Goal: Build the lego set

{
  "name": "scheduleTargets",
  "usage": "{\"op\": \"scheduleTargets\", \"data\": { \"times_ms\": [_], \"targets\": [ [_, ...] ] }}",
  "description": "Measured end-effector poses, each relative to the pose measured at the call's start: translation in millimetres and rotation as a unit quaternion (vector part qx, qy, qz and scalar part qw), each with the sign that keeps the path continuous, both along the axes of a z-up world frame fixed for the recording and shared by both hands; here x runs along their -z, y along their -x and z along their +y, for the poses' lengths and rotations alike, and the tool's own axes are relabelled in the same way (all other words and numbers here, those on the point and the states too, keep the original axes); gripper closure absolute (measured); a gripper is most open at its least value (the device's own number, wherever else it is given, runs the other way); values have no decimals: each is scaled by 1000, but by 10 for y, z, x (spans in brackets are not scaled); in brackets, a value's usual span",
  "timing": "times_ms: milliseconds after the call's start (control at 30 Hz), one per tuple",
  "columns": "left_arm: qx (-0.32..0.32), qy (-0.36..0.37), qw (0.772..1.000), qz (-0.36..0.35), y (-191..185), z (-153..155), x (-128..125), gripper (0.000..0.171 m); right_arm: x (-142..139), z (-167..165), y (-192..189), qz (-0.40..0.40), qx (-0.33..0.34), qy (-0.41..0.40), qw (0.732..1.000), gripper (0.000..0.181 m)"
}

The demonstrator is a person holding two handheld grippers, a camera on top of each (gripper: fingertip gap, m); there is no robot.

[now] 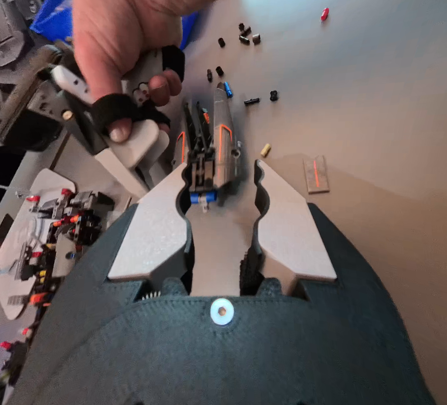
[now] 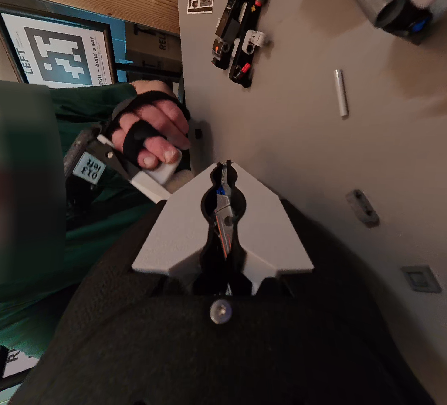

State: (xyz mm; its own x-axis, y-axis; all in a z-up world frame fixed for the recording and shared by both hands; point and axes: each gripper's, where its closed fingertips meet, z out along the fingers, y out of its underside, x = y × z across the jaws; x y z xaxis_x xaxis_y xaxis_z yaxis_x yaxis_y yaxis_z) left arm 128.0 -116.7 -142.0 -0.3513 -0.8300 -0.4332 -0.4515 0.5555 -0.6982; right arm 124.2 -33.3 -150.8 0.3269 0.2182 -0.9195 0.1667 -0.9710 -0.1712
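Note:
A Lego sub-assembly (image 1: 212,151) of grey panels with orange stripes, black beams and blue pins is held just above the grey table. My right gripper (image 2: 226,163) is shut on it; the assembly (image 2: 223,219) shows between the closed fingers. In the left wrist view the right gripper (image 1: 157,163) comes in from the left, held by a hand (image 1: 125,30). My left gripper (image 1: 220,166) is open around the near end of the assembly. Its left fingertip (image 1: 179,173) is at the black beams, and its right fingertip stands clear.
Loose black pins (image 1: 244,33), a blue pin (image 1: 227,89), a red piece (image 1: 324,14), a tan pin (image 1: 265,150) and a striped grey panel (image 1: 316,174) lie beyond. A part-built model (image 1: 60,224) sits left. The right wrist view shows a black chassis (image 2: 239,33), a light grey tube (image 2: 341,92) and a dark grey beam (image 2: 362,208). The part-built model (image 1: 60,224) is closer to my right gripper, around 20 centimeters from its tips; the left tips are 25 centimeters off.

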Motion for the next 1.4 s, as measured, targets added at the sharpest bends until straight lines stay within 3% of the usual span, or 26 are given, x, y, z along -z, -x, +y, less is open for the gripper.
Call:
{"op": "scheduleTargets", "data": {
  "times_ms": [200, 400, 900, 1033, 1100, 1233, 1400],
  "targets": [
    [-42, 46, 997, 48, 298, 426, 215, 120, 17, 4, 20, -1, 4, 19, 1000, 179],
    [-36, 102, 991, 72, 212, 337, 290, 147, -15, 10, 29, -9, 9, 30, 999, 179],
    [-41, 133, 988, 63, 64, 331, 309, 166, 1, 8, -4, 17, 36, 28, 999, 178],
    [-36, 131, 989, 64, 65, 325, 313, 167, -105, 27, -55, 17, 37, -44, 998, 141],
    [-35, 132, 989, 62, 67, 327, 306, 167, -184, 0, -54, -1, 12, -128, 992, 128],
    [-32, 133, 989, 62, 69, 322, 302, 167, -271, -102, 43, -82, -67, -291, 951, 99],
    [-27, 126, 990, 61, 70, 325, 306, 167, -29, -248, 85, -190, -167, -353, 901, 83]
  ]
}}
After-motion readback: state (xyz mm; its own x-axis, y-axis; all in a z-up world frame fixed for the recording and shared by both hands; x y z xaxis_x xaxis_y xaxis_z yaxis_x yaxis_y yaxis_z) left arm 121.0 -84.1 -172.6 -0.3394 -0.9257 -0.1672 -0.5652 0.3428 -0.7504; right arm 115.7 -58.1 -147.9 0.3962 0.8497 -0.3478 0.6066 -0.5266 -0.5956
